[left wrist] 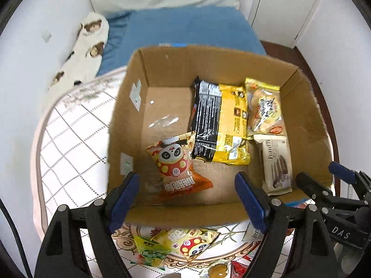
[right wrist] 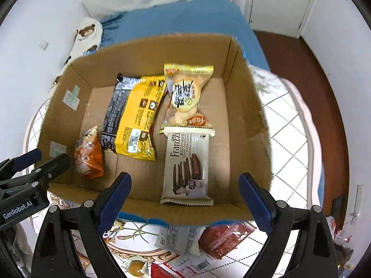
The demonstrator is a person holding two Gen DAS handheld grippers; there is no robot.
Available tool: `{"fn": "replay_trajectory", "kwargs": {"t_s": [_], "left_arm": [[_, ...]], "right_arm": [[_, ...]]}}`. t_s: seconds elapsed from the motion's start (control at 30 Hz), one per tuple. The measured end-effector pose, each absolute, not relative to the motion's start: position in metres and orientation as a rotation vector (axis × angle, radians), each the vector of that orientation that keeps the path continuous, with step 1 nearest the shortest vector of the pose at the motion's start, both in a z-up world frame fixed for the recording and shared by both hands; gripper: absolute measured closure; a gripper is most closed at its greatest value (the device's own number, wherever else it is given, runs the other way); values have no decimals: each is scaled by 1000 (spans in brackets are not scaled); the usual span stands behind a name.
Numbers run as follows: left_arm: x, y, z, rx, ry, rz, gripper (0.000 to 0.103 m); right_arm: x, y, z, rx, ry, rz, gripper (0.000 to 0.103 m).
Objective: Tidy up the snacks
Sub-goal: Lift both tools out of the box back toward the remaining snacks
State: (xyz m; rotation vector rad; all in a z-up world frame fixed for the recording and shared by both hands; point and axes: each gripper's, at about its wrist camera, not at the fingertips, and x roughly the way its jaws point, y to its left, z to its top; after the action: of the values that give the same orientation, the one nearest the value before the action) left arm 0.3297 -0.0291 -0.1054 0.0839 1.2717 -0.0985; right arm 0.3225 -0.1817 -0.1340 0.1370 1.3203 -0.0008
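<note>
A cardboard box (left wrist: 306, 115) sits open on a bed covered with a white grid-patterned quilt (left wrist: 69, 134); both grippers hover at its near rim, side by side. The left gripper (left wrist: 187, 199) has its jaws spread wide and nothing between them; the right gripper (right wrist: 185, 199) is the same, jaws spread and holding nothing.

Inside the box lie five snacks. An orange panda packet (left wrist: 178, 164) rests near the left front of the box floor, tilted, just beyond the left gripper; beside it, toward the middle, a black packet (left wrist: 206, 120) and a yellow packet (left wrist: 234, 127) lie lengthwise, touching along their long sides; to their right a clear-windowed pack of round biscuits (right wrist: 185, 95) lies toward the back wall; in front of it, end to end and touching, is a beige Franzzi cookie pack (right wrist: 186, 164), closest to the right gripper.

Outside the box, on the quilt just in front of its near wall, more snacks wait: a second panda packet (left wrist: 192, 243) overlapping a green packet (left wrist: 148, 250); a grey-white wrapper (right wrist: 180, 238) beside a dark red packet (right wrist: 225, 236); a small pack with a yellow round centre (right wrist: 135, 266) nearer still.

Behind the box lie a blue blanket (left wrist: 185, 30) and a bear-print pillow (left wrist: 88, 46) against the white wall.
</note>
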Motion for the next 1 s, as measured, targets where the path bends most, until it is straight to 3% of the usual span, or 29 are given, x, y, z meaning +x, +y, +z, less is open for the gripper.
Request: {"fn": "replay_trajectory", "kwargs": {"t_s": [0.6,0.8,1.0], "left_arm": [[265,-18,-20,12,1042,-152,19],[244,-3,-15,-8,1039,-147,19],[222,34,-52,-3,1128,-58,19]], "right_arm": [[246,-177,-27,153,1079,2,8],[223,-173,-27,209,1101,29,7],[199,-155,-79,277,1236,108,7]]}}
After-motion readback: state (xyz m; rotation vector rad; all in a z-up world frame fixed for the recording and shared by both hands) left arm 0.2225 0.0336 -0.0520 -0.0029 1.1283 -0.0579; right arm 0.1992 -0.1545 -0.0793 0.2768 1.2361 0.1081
